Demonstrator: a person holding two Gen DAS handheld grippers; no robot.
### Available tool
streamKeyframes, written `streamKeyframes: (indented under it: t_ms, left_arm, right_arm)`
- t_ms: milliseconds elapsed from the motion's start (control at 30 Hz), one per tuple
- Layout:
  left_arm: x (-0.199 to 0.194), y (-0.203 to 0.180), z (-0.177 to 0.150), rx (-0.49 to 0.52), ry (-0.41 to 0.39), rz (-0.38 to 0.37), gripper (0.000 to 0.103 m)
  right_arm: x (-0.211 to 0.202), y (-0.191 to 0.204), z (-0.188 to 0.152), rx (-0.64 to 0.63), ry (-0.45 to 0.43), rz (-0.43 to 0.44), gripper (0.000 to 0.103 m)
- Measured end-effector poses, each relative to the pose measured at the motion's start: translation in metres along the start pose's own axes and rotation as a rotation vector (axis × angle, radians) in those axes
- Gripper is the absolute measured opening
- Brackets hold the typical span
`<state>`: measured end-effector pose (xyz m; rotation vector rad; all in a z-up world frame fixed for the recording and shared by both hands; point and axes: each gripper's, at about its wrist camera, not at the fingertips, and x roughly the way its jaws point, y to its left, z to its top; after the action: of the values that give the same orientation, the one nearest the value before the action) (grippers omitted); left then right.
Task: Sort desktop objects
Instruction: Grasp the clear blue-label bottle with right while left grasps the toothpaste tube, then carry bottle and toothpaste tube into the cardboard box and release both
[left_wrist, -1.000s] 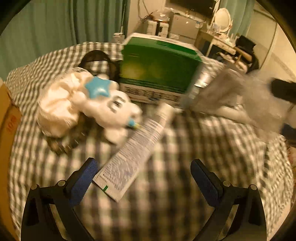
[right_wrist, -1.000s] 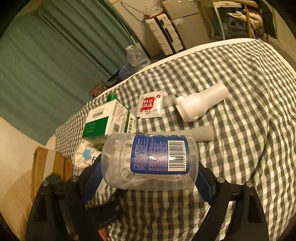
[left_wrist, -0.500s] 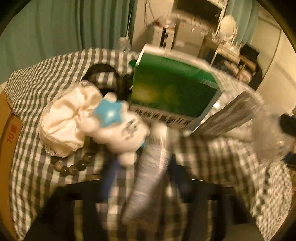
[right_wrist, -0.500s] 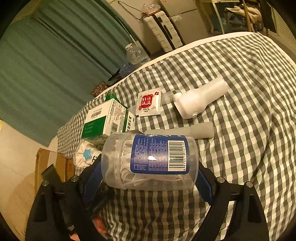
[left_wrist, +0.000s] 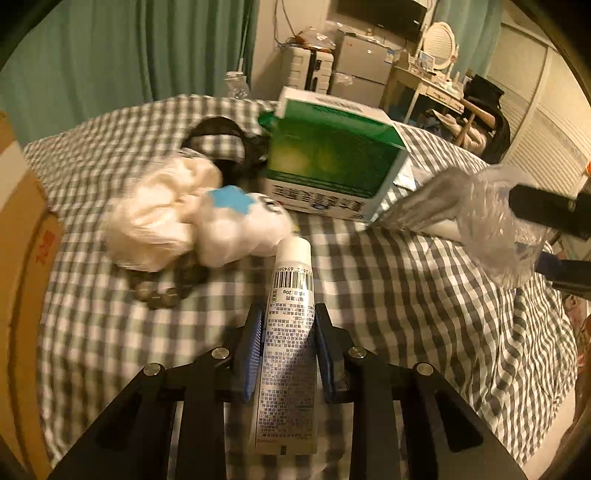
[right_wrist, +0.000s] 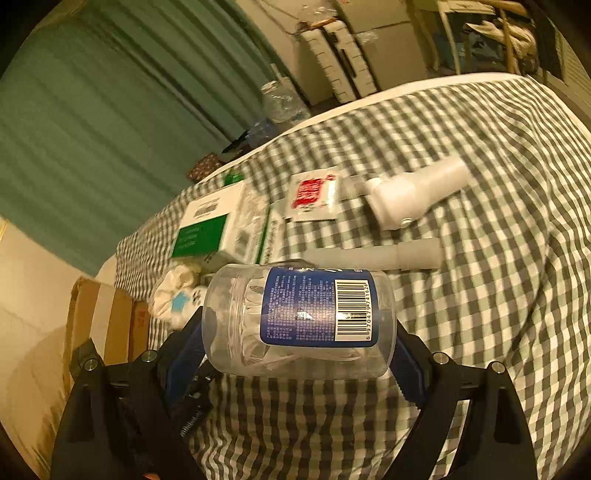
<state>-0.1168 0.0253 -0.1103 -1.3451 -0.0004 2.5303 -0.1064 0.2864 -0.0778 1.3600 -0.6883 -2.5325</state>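
My left gripper (left_wrist: 288, 328) is shut on a white printed tube (left_wrist: 290, 332), which lies along the fingers with its cap pointing away. My right gripper (right_wrist: 299, 332) is shut on a clear plastic jar (right_wrist: 295, 325) with a blue barcode label, held sideways above the checked cloth; the jar also shows in the left wrist view (left_wrist: 495, 229). A white plush toy with a blue star (left_wrist: 236, 221), a bead bracelet (left_wrist: 162, 291) and a green box (left_wrist: 332, 166) lie ahead of the left gripper.
A cardboard box (left_wrist: 22, 236) stands at the left edge of the cloth. In the right wrist view a red-and-white sachet (right_wrist: 314, 195), a white handheld device (right_wrist: 413, 195) and a grey tube (right_wrist: 373, 254) lie beyond the jar. Black headphones (left_wrist: 218, 136) lie behind the plush toy.
My left gripper moved forward over the tube and closed on it; the tube now points straight ahead between the fingers. The right gripper still holds the jar and has shifted slightly.
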Motion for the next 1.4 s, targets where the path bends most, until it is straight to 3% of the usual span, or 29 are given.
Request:
streamKeyframes:
  t_ms: [167, 267, 433, 567, 700, 833, 933, 1233, 1400]
  left_arm:
    - [-0.035, 0.021, 0.005, -0.017, -0.045, 0.005, 0.027]
    - [-0.063, 0.036, 0.014, -0.038, -0.090, -0.009, 0.027]
    - [-0.135, 0.065, 0.034, -0.056, -0.228, -0.035, 0.027]
    - [-0.185, 0.091, 0.039, -0.059, -0.299, -0.016, 0.027]
    - [-0.213, 0.118, 0.030, -0.123, -0.381, 0.056, 0.027]
    - [-0.216, 0.152, 0.024, -0.188, -0.351, 0.096, 0.027]
    - [-0.218, 0.178, 0.018, -0.262, -0.355, 0.085, 0.027]
    - [-0.227, 0.236, -0.003, -0.388, -0.370, 0.099, 0.027]
    - [-0.222, 0.257, -0.010, -0.427, -0.335, 0.114, 0.028]
  right_arm:
    - [0.022, 0.031, -0.017, -0.080, 0.078, 0.010, 0.088]
    - [0.017, 0.056, -0.024, -0.170, 0.048, -0.003, 0.088]
    - [0.014, 0.089, -0.036, -0.290, 0.019, -0.031, 0.088]
    - [0.015, 0.111, -0.047, -0.354, 0.024, -0.050, 0.088]
    - [0.010, 0.132, -0.057, -0.406, 0.014, -0.047, 0.088]
    - [0.004, 0.160, -0.070, -0.456, 0.006, -0.038, 0.088]
    - [0.001, 0.184, -0.079, -0.483, -0.012, -0.018, 0.088]
    - [-0.009, 0.282, -0.080, -0.512, -0.041, 0.177, 0.088]
    - [0.004, 0.332, -0.069, -0.468, -0.049, 0.274, 0.088]
